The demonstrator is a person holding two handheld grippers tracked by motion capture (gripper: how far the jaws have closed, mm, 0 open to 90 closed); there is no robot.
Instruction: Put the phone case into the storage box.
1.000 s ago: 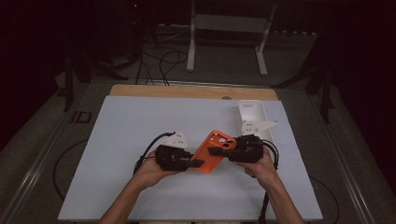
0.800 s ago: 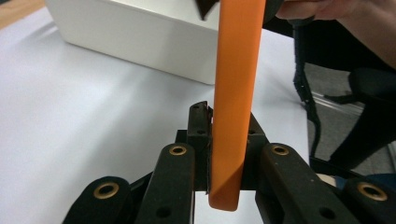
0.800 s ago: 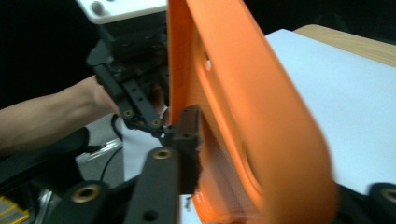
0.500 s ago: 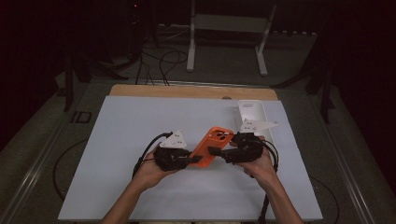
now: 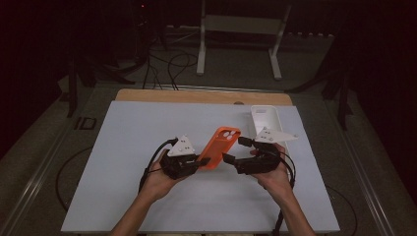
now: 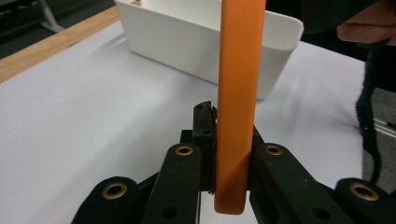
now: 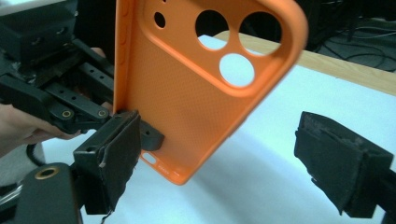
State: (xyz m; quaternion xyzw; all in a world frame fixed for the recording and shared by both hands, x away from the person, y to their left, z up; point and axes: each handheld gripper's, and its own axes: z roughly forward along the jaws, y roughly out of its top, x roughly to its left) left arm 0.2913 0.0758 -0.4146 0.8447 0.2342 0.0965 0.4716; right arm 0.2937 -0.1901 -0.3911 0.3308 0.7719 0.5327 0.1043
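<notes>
The orange phone case is being clamped by the left gripper; the right gripper, jaws just opened wide around it, is no longer pressing on it. The handover is judged done; the white tray beyond the right gripper is being left unfilled.

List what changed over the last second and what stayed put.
The right gripper let go of the orange case: its jaws have just been opening and now stand apart, with the case between them but not pressed. The left gripper has kept its clamp on the case's lower end, so the case passed from right to left. Both hands stayed in place, as did the white tray.
</notes>
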